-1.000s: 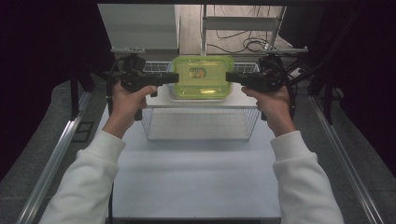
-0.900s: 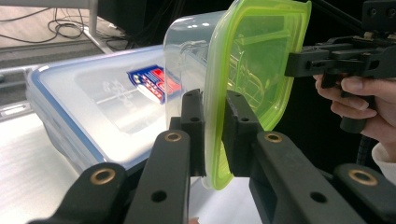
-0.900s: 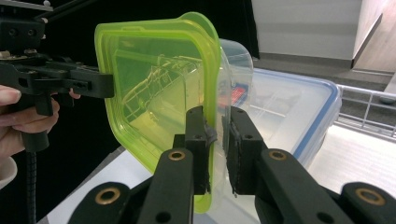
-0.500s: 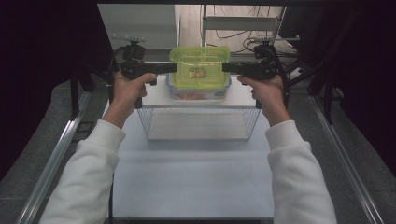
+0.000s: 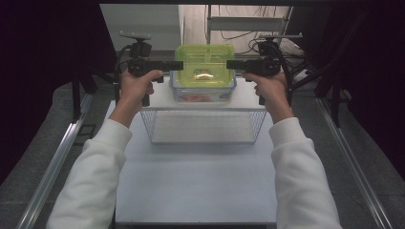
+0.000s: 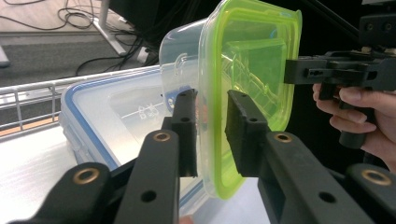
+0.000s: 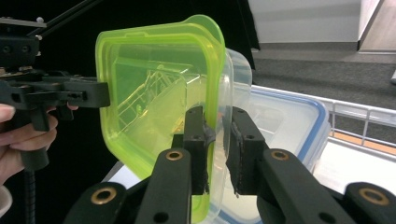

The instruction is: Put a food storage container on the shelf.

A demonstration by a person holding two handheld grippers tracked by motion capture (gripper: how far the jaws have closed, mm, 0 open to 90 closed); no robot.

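A lab test rig is showing here: a white table (image 5: pixel 196 186) is sitting between metal frame rails (image 5: pixel 57 157), dark curtains are hanging beside it, and loose cables (image 5: pixel 239 36) are trailing on the floor behind it.

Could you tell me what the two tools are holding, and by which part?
Both hold the green-lidded container, the left tool and right tool each clamping an opposite lid rim.

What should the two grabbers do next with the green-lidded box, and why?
Probably carry it on a little, level, then lower it. The left gripper and right gripper each pinch the rim of the green-lidded container, which hangs above the blue-rimmed container beyond the wire basket, resting on nothing.
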